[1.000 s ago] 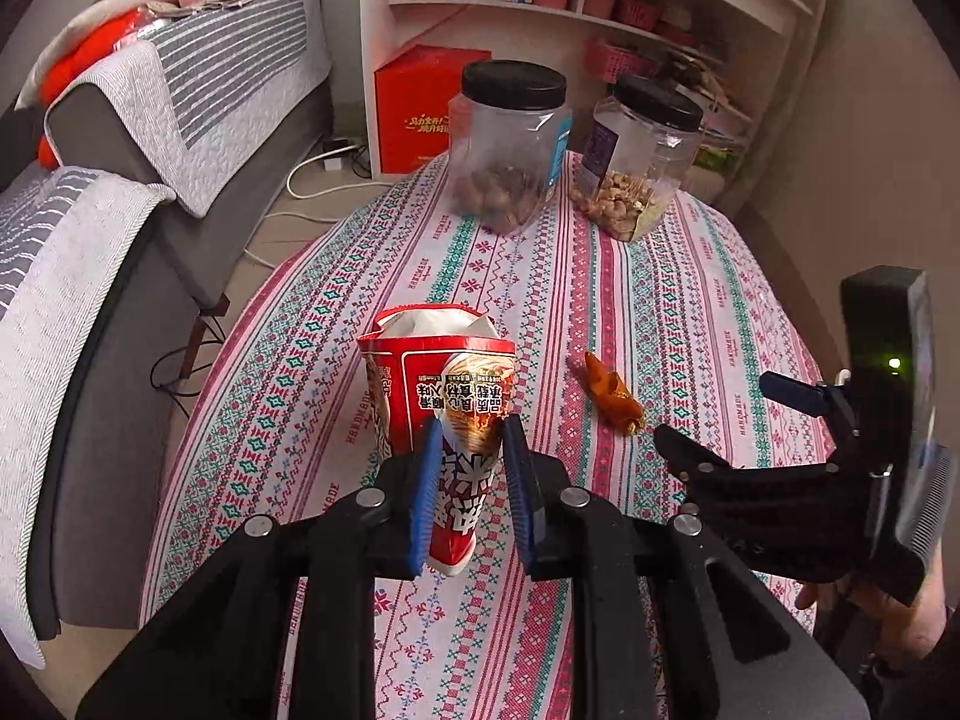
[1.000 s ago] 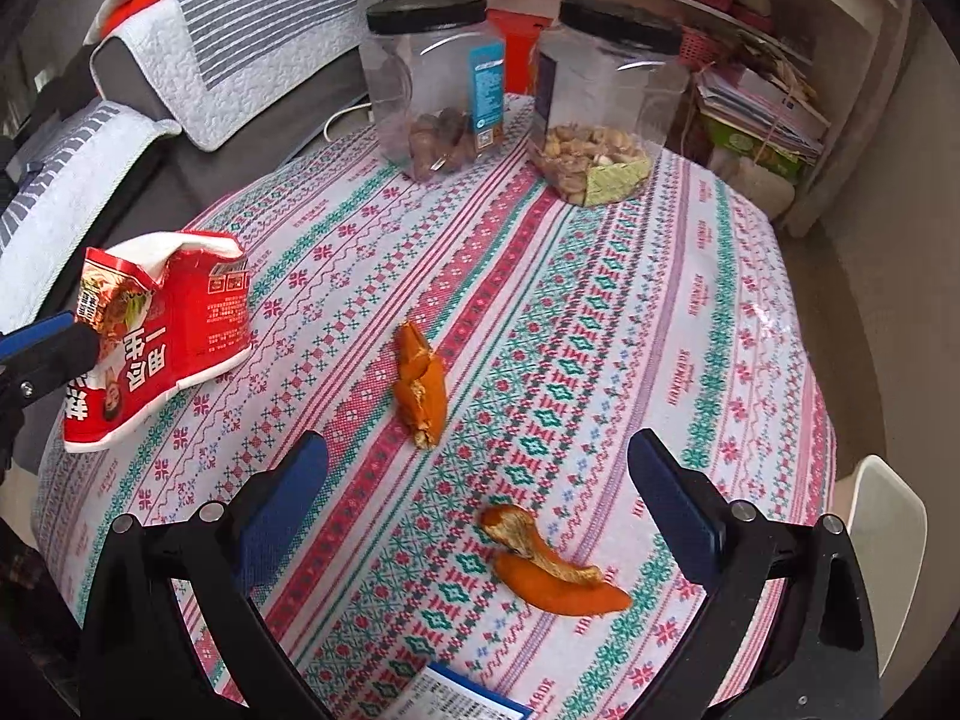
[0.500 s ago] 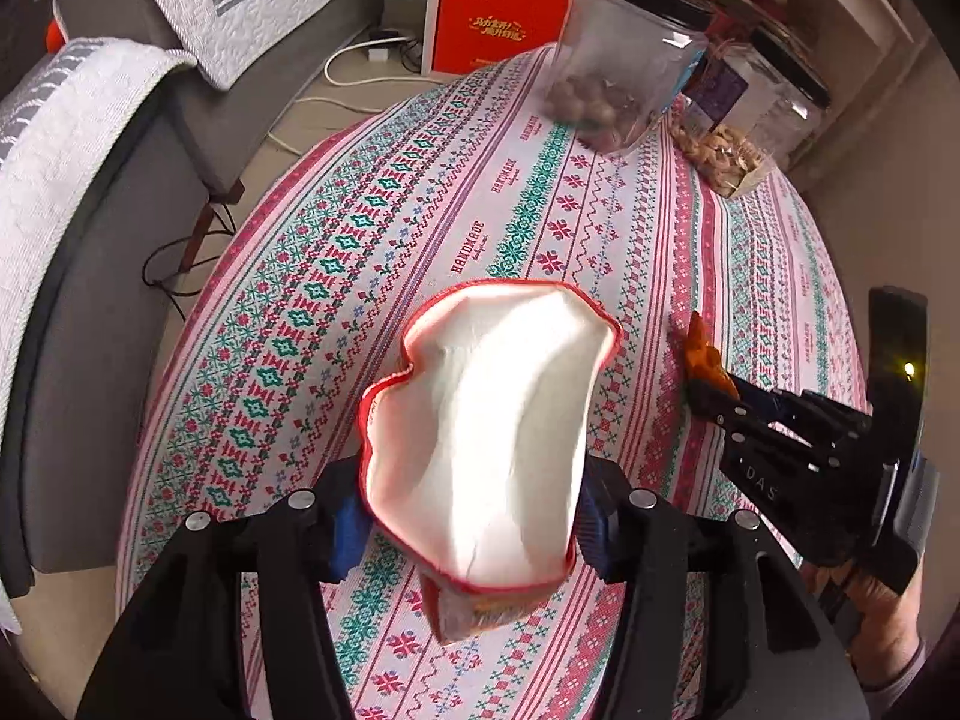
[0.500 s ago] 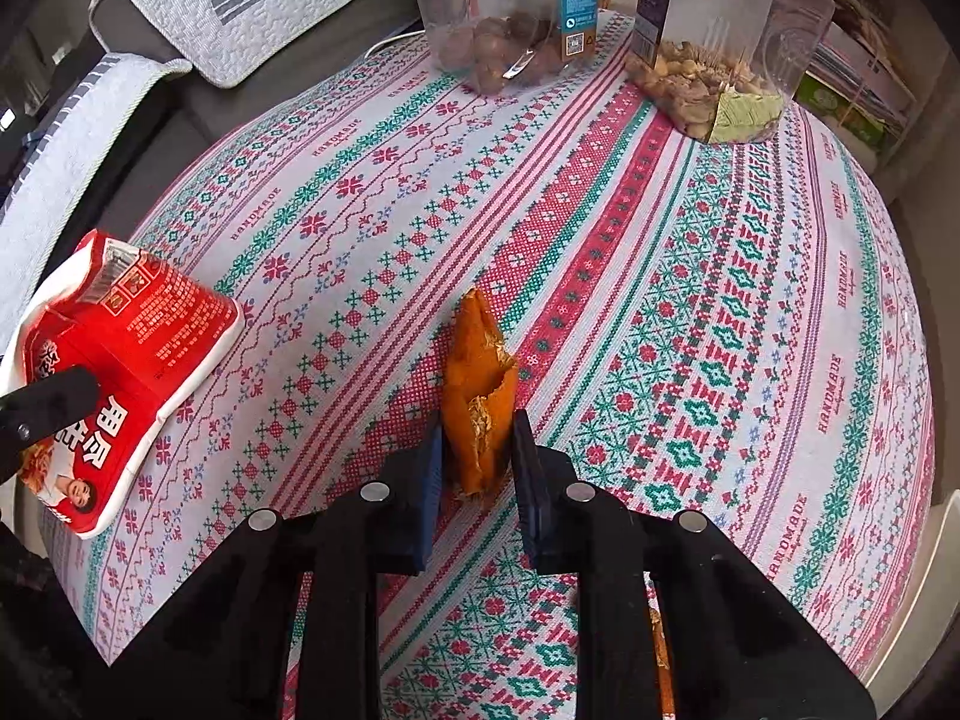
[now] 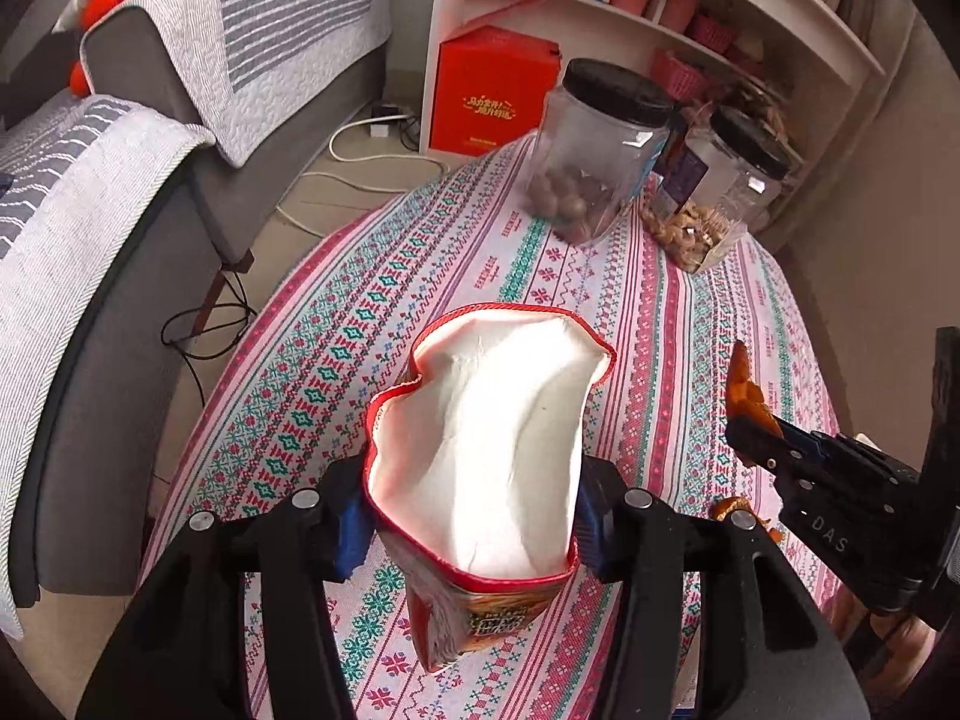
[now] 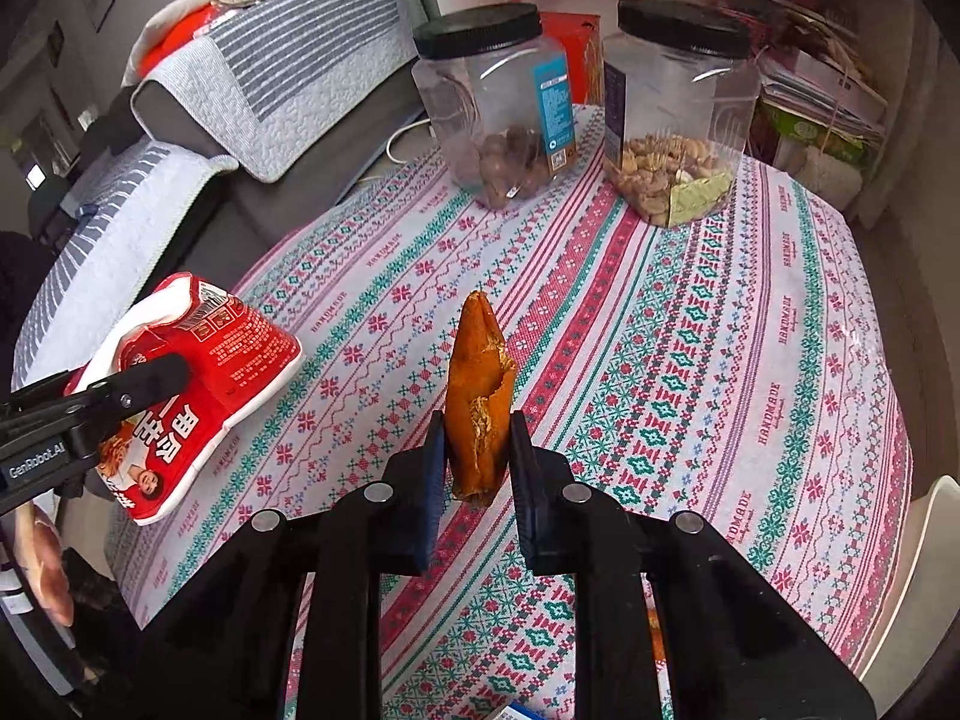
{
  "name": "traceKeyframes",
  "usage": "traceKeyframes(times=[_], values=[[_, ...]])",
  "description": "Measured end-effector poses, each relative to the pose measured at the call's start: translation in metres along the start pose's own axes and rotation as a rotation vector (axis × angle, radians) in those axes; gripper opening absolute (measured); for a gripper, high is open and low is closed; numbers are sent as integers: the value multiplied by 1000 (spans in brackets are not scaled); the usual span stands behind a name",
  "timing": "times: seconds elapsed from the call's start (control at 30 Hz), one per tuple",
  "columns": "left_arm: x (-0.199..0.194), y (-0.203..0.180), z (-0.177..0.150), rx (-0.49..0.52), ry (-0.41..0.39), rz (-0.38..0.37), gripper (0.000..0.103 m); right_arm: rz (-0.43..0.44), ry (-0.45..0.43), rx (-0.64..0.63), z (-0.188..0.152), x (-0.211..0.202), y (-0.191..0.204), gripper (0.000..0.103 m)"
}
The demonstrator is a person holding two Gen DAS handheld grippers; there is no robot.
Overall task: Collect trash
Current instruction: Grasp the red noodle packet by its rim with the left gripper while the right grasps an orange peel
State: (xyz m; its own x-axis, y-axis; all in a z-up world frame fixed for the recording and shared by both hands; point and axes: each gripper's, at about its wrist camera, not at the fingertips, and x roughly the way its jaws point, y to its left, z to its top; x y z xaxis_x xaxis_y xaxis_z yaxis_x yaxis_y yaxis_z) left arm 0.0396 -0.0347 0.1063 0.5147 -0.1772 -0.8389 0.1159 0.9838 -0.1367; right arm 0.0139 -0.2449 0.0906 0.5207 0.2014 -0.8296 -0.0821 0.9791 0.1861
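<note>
Lifted off the desk (image 6: 690, 324): peel (image 6: 480, 396) pinched in right tool (image 6: 477, 468); bag (image 5: 480, 450) squeezed open-mouthed by left tool (image 5: 468, 516), ready for drop.

Both views: soft, even indoor light, moderately bright. Strongest highlight: the white inside of the bag (image 5: 480, 450), nearly washed out. Small glints on the clear jars (image 6: 678, 102) and on the fingers' (image 6: 432, 504) metal rivets. Shadows on the tablecloth (image 6: 720, 360) faint and diffuse. Heavy fisheye bending; shelves (image 5: 630, 12) and sofa (image 5: 120, 210) curve near edges. Corners vignette to black. Focus mostly sharp; slight softness at periphery.
</note>
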Motion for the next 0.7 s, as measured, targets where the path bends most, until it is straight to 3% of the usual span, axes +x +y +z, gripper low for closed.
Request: traceKeyframes(times=[0.33, 0.7], values=[[-18, -21, -8, -3, -88, -19, 52, -53, -116, -40, -9, -46, -1, 19], [-21, -58, -22, 43, -113, -55, 53, -107, -160, -22, -32, -77, -27, 19]])
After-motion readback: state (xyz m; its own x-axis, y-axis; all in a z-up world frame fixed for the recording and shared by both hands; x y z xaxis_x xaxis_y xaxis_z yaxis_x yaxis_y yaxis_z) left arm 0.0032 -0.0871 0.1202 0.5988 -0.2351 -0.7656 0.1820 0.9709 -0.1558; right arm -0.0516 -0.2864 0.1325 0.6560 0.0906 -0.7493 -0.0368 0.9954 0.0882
